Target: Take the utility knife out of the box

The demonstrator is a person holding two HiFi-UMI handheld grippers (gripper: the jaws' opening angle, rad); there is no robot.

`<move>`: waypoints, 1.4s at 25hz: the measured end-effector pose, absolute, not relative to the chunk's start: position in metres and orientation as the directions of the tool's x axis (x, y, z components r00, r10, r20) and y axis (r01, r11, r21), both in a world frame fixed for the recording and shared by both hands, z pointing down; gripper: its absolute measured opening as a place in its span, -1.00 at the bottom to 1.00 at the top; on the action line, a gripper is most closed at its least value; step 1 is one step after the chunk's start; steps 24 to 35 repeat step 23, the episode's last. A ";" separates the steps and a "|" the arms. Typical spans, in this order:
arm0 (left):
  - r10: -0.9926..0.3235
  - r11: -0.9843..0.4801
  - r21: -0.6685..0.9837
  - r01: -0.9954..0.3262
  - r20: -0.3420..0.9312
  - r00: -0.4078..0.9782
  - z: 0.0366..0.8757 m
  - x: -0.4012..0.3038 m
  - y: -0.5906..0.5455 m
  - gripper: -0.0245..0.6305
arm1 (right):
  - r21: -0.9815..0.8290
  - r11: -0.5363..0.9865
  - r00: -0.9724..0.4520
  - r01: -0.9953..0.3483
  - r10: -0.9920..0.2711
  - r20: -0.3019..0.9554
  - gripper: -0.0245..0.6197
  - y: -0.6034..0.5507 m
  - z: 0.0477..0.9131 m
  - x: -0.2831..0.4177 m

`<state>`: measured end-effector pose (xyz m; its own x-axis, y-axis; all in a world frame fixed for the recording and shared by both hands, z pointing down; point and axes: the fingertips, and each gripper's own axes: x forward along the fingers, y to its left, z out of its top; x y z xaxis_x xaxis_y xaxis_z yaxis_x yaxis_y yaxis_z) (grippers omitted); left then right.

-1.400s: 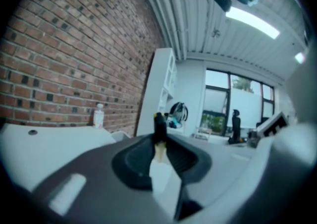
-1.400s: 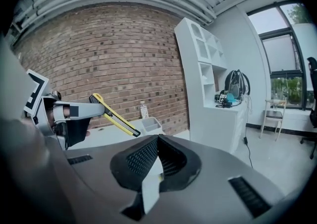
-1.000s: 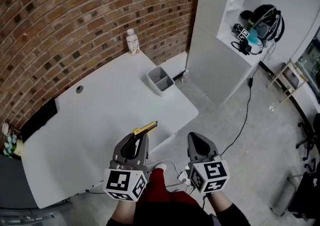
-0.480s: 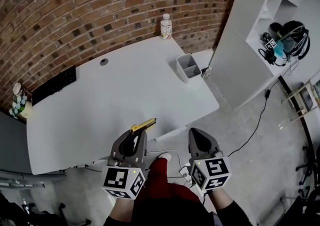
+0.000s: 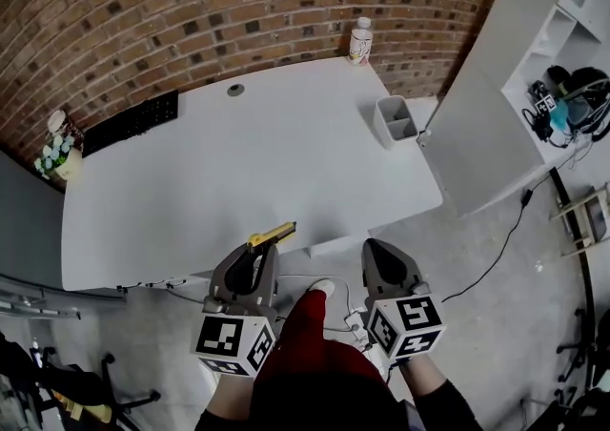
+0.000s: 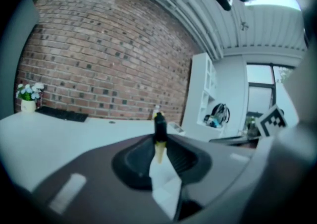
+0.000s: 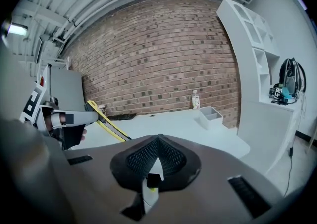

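My left gripper (image 5: 258,250) is shut on a yellow and black utility knife (image 5: 273,234). The knife sticks out past the fingertips over the near edge of the white table (image 5: 191,191). In the left gripper view the knife (image 6: 159,136) shows end-on between the pads. The right gripper view shows the knife (image 7: 105,121) in the left gripper (image 7: 67,120) from the side. The grey two-compartment box (image 5: 394,121) stands at the table's far right, well away from both grippers. My right gripper (image 5: 375,248) hangs off the table's edge above the floor, shut and with nothing in it (image 7: 158,139).
A bottle (image 5: 359,41) stands at the table's back edge by the brick wall. A black keyboard (image 5: 138,117) and a small flower pot (image 5: 59,158) sit at the back left. White shelving (image 5: 562,86) with gear stands at the right. Cables run over the floor (image 5: 496,257).
Both grippers have swung left along the table's near edge, so the box now lies further to the right. The knife stays in the left gripper; the right stays shut.
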<state>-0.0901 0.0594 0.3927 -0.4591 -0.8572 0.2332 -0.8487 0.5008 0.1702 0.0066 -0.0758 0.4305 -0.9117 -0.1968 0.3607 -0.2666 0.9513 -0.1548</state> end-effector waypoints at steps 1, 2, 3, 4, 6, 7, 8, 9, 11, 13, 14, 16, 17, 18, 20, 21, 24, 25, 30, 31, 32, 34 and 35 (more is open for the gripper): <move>-0.854 0.508 0.170 -0.845 0.233 -0.466 0.393 -0.090 0.064 -0.71 | -0.157 0.953 -0.911 -0.260 -0.188 0.367 -0.90 -0.072 0.431 0.006; -0.850 0.514 0.171 -0.841 0.233 -0.472 0.393 -0.090 0.068 -0.71 | -0.157 0.954 -0.912 -0.254 -0.182 0.369 -0.90 -0.069 0.431 0.006; -0.847 0.519 0.172 -0.837 0.233 -0.478 0.393 -0.090 0.072 -0.71 | -0.152 0.957 -0.913 -0.249 -0.180 0.366 -0.90 -0.067 0.431 0.005; -0.844 0.524 0.172 -0.834 0.233 -0.483 0.393 -0.090 0.076 -0.71 | -0.146 0.959 -0.915 -0.243 -0.177 0.362 -0.90 -0.065 0.430 0.004; -0.839 0.534 0.171 -0.828 0.234 -0.492 0.392 -0.090 0.083 -0.71 | -0.142 0.963 -0.918 -0.230 -0.167 0.359 -0.90 -0.059 0.429 0.003; -0.835 0.539 0.170 -0.825 0.234 -0.497 0.392 -0.089 0.086 -0.71 | -0.142 0.964 -0.920 -0.223 -0.160 0.359 -0.90 -0.056 0.429 0.003; -0.832 0.544 0.169 -0.822 0.234 -0.503 0.392 -0.089 0.090 -0.71 | -0.141 0.966 -0.921 -0.217 -0.154 0.357 -0.90 -0.053 0.428 0.003; -0.829 0.550 0.168 -0.818 0.233 -0.509 0.392 -0.089 0.093 -0.71 | -0.140 0.968 -0.923 -0.210 -0.149 0.356 -0.90 -0.050 0.428 0.002; -0.822 0.561 0.167 -0.811 0.231 -0.521 0.391 -0.089 0.100 -0.71 | -0.137 0.971 -0.925 -0.197 -0.138 0.354 -0.90 -0.045 0.426 0.001; -0.816 0.569 0.166 -0.805 0.231 -0.529 0.389 -0.089 0.106 -0.71 | -0.135 0.973 -0.927 -0.187 -0.129 0.352 -0.90 -0.040 0.424 -0.001; -0.815 0.572 0.165 -0.804 0.230 -0.532 0.388 -0.089 0.109 -0.71 | -0.136 0.974 -0.928 -0.182 -0.125 0.351 -0.90 -0.038 0.423 -0.001; -0.811 0.577 0.160 -0.801 0.228 -0.539 0.386 -0.089 0.114 -0.71 | -0.136 0.976 -0.931 -0.171 -0.115 0.347 -0.90 -0.032 0.422 -0.003; -0.809 0.580 0.157 -0.799 0.226 -0.543 0.385 -0.089 0.117 -0.71 | -0.136 0.977 -0.932 -0.165 -0.109 0.344 -0.90 -0.029 0.422 -0.004; -0.806 0.584 0.155 -0.797 0.225 -0.547 0.385 -0.090 0.120 -0.71 | -0.134 0.978 -0.934 -0.158 -0.104 0.342 -0.90 -0.025 0.421 -0.005; -0.801 0.592 0.152 -0.792 0.224 -0.555 0.384 -0.091 0.129 -0.71 | -0.129 0.981 -0.936 -0.145 -0.094 0.339 -0.90 -0.017 0.420 -0.007; -0.798 0.596 0.151 -0.789 0.225 -0.560 0.383 -0.091 0.133 -0.71 | -0.125 0.982 -0.937 -0.139 -0.090 0.338 -0.90 -0.013 0.419 -0.007; -0.792 0.604 0.150 -0.783 0.226 -0.567 0.383 -0.091 0.142 -0.71 | -0.118 0.985 -0.939 -0.127 -0.081 0.335 -0.90 -0.005 0.417 -0.008; -0.792 0.604 0.150 -0.783 0.226 -0.567 0.383 -0.091 0.142 -0.71 | -0.118 0.985 -0.939 -0.127 -0.081 0.335 -0.90 -0.005 0.417 -0.008; -0.792 0.604 0.150 -0.783 0.226 -0.567 0.383 -0.091 0.142 -0.71 | -0.118 0.985 -0.939 -0.127 -0.081 0.335 -0.90 -0.005 0.417 -0.008; -0.792 0.604 0.150 -0.783 0.226 -0.567 0.383 -0.091 0.142 -0.71 | -0.118 0.985 -0.939 -0.127 -0.081 0.335 -0.90 -0.005 0.417 -0.008; -0.792 0.604 0.150 -0.783 0.226 -0.567 0.383 -0.091 0.142 -0.71 | -0.118 0.985 -0.939 -0.127 -0.081 0.335 -0.90 -0.005 0.417 -0.008; -0.792 0.604 0.150 -0.783 0.226 -0.567 0.383 -0.091 0.142 -0.71 | -0.118 0.985 -0.939 -0.127 -0.081 0.335 -0.90 -0.005 0.417 -0.008; -0.792 0.604 0.150 -0.783 0.226 -0.567 0.383 -0.091 0.142 -0.71 | -0.118 0.985 -0.939 -0.127 -0.081 0.335 -0.90 -0.005 0.417 -0.008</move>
